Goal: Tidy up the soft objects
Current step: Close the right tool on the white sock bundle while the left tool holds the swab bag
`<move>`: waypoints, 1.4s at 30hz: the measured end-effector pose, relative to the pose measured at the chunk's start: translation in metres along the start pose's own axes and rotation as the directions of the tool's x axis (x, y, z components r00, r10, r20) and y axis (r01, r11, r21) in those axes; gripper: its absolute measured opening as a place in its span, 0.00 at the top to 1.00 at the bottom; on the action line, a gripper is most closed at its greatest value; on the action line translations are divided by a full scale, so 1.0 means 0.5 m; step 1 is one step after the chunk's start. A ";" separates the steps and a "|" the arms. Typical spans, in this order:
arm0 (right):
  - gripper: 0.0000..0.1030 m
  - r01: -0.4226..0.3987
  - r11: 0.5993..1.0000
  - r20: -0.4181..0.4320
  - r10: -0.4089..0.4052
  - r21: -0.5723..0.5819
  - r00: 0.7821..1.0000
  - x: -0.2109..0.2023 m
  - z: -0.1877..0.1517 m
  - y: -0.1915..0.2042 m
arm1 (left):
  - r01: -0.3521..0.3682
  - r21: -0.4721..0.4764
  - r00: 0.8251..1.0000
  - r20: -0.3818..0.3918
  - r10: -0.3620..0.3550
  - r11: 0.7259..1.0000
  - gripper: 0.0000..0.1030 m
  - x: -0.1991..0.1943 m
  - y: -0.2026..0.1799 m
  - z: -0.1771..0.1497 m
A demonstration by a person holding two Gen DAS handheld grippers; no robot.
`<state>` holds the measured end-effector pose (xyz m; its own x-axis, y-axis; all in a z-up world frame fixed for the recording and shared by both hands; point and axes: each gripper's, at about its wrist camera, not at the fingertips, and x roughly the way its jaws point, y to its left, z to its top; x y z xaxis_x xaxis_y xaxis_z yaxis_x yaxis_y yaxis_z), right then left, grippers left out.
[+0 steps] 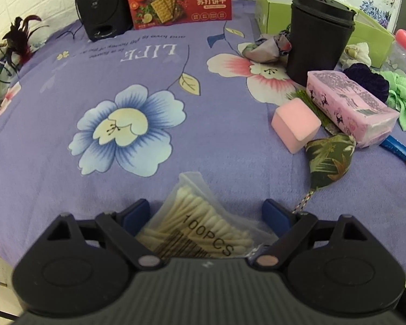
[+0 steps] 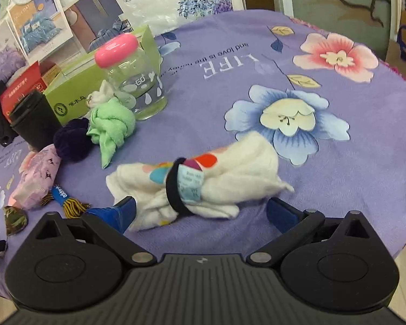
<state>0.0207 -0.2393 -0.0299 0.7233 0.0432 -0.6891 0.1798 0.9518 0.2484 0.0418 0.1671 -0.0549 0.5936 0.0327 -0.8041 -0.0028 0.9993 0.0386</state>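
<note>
Near end of the cotton swab bag (image 1: 200, 233) behind the left gripper (image 1: 205, 214) body

Left gripper (image 1: 205, 212): black, blue-padded, angled downward, jaws spread wide.
Right gripper (image 2: 203, 211): same build, angled downward, jaws apart.

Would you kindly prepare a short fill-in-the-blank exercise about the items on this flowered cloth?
1. The bag of cotton swabs between the left claw fingers is printed "100____".
2. The glass jar has a ____ lid.
3. A ____ band wraps the rolled white cloth before the right claw.
4. The sponge cube beside the tissue pack is ____.

Missing words: PCS; pink; black; pink
</note>
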 end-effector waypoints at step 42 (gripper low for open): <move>0.82 0.104 0.978 0.151 -0.076 -0.183 0.986 0.101 0.030 0.088 | 0.072 -0.126 0.997 0.029 -0.069 0.989 0.83 -0.026 0.095 0.017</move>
<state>0.0751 -0.1995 -0.0433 0.8000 -0.0758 -0.5952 0.1286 0.9906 0.0466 0.0407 0.2141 -0.0376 0.6154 -0.0365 -0.7873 -0.0615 0.9937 -0.0942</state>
